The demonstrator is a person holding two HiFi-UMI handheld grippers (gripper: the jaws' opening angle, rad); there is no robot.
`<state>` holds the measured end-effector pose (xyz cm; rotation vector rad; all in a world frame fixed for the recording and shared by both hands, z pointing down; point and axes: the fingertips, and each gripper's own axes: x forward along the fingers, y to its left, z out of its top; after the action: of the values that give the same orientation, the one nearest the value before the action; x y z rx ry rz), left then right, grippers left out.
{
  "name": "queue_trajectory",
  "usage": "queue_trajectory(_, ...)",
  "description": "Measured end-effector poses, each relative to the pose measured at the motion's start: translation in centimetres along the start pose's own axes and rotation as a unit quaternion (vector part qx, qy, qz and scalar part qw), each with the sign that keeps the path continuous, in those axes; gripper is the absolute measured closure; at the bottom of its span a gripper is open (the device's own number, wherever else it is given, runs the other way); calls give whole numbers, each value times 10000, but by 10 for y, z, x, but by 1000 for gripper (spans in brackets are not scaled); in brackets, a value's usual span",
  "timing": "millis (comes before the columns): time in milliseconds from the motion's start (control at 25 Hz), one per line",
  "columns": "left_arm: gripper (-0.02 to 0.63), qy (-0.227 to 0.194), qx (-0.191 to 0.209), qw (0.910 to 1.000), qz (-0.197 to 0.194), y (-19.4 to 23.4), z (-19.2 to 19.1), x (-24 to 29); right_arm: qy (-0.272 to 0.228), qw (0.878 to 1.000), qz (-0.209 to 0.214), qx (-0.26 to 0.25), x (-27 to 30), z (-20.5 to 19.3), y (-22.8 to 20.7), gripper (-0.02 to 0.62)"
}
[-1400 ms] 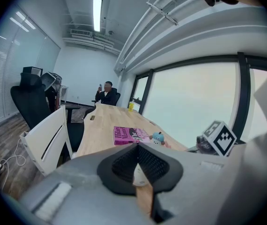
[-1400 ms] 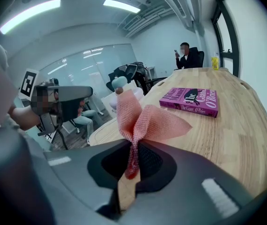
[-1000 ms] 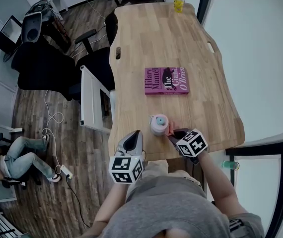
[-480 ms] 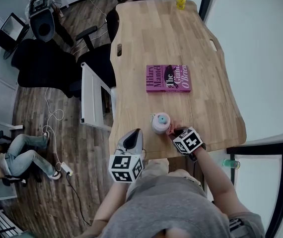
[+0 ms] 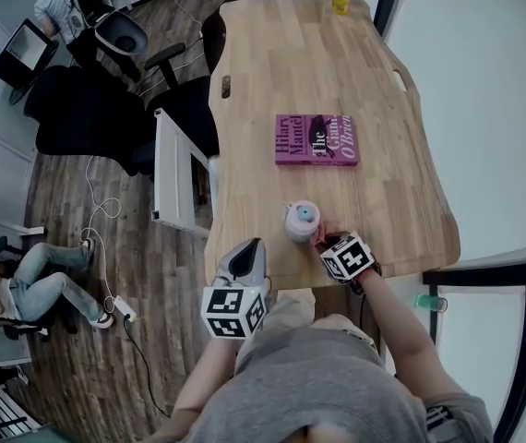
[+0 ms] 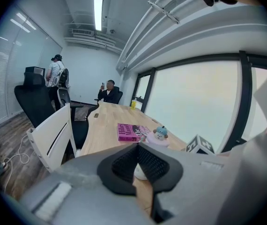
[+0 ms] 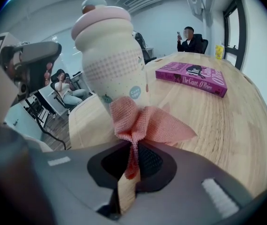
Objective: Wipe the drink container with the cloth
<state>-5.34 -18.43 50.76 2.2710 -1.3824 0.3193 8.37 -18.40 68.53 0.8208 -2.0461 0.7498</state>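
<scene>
Wiping step in hand: right claw (image 7: 132, 146) pinching pink cloth (image 7: 147, 123), bunched against drink container (image 7: 112, 60) just ahead on counter (image 7: 227, 125). Left claw (image 6: 137, 161) pressed together, empty. Next, probably: rubbing upward without tipping it.

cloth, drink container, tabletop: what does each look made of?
Cloth: pink open-weave or waffle-knit fabric, matte; the mesh texture shows and it bunches softly.
Drink container: likely plastic, cream body with pink cap, smooth with a slight sheen, printed dots.
Table: wood or wood laminate, visible plank grain, satin finish.
</scene>
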Motion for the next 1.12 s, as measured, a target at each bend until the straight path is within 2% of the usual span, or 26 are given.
queue_trajectory(280, 603, -44, -23, 10000, 15, -5, -9, -14, -231, 9995, -217, 54, -14, -5, 6, 571)
queue_trajectory(600, 603, -112, -16, 9999, -18, -15, -20, -33, -894, 9947, -464, 227, -54, -10, 26, 571)
queue_trajectory(880, 603, -182, -26, 9998, -27, -23, -30, -54, -1704, 9819, -702, 425, -106, 6, 47, 571)
queue_trajectory(1120, 603, -217, -26, 9998, -18, -27, -40, -70, -2270, 9699, -836, 277, -146, 23, 72, 571)
